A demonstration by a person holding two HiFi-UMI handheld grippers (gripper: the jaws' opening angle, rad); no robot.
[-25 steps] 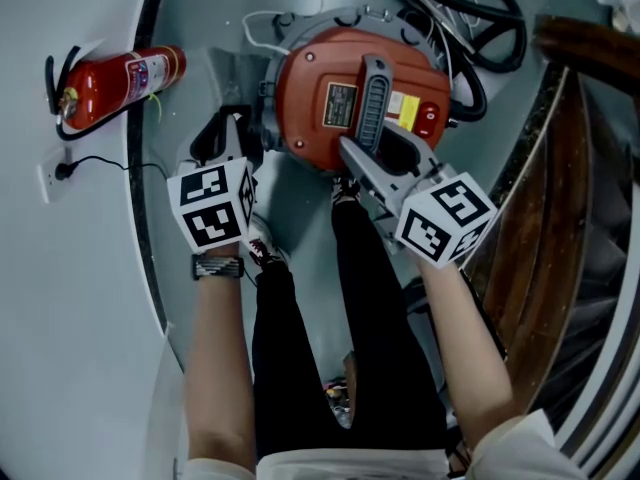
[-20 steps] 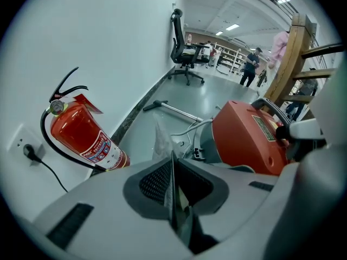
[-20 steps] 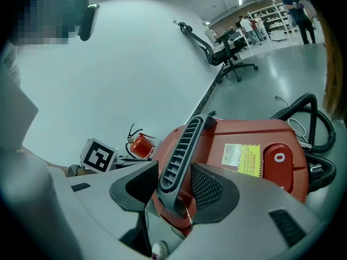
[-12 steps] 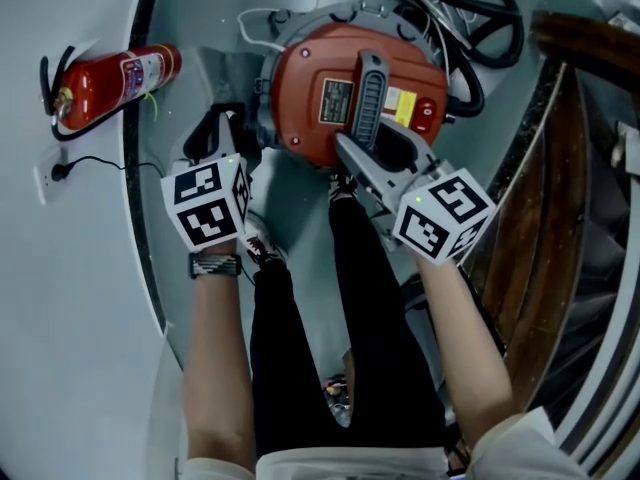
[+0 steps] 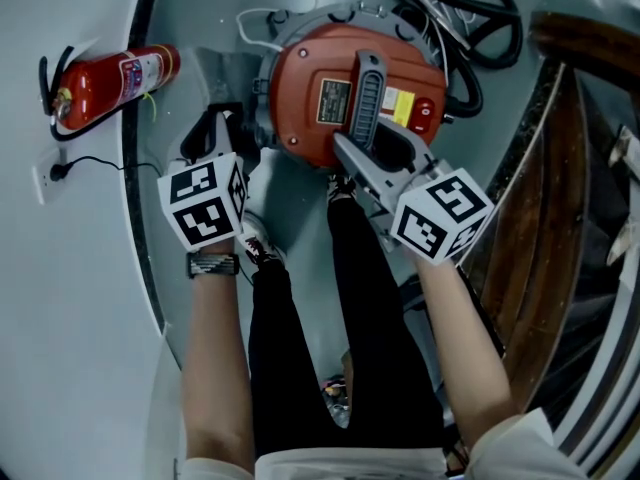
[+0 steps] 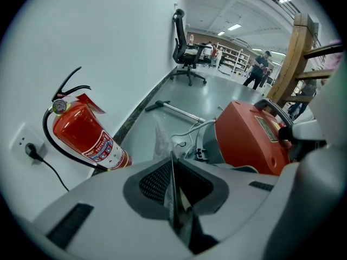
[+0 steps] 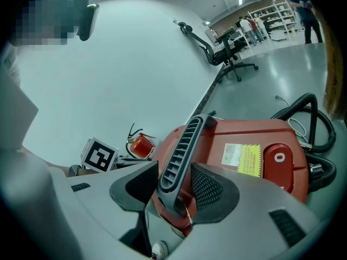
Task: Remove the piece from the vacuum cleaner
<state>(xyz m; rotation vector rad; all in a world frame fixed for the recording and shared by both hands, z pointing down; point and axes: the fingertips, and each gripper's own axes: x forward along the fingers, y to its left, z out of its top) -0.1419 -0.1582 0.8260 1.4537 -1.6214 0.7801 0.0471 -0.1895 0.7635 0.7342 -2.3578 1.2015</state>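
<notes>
A red vacuum cleaner (image 5: 320, 63) (image 6: 252, 140) (image 7: 244, 140) stands on the grey floor, with a ribbed grey handle (image 5: 367, 98) (image 7: 181, 150) across its top. My right gripper (image 5: 365, 158) (image 7: 176, 180) has its two pads on either side of the near end of that handle and is shut on it. My left gripper (image 5: 215, 133) (image 6: 173, 183) is at the cleaner's left flank, pointing steeply down. Its jaws are closed on a thin grey flat piece (image 6: 173, 194) seen edge-on; I cannot tell what it belongs to.
A red fire extinguisher (image 5: 105, 83) (image 6: 87, 131) stands by the white wall at the left, near a socket (image 5: 52, 173) with a plugged cable. Black hose (image 5: 470, 8) (image 7: 309, 118) coils behind the cleaner. Wooden steps (image 5: 560, 188) rise at the right. The person's legs (image 5: 330, 328) are below.
</notes>
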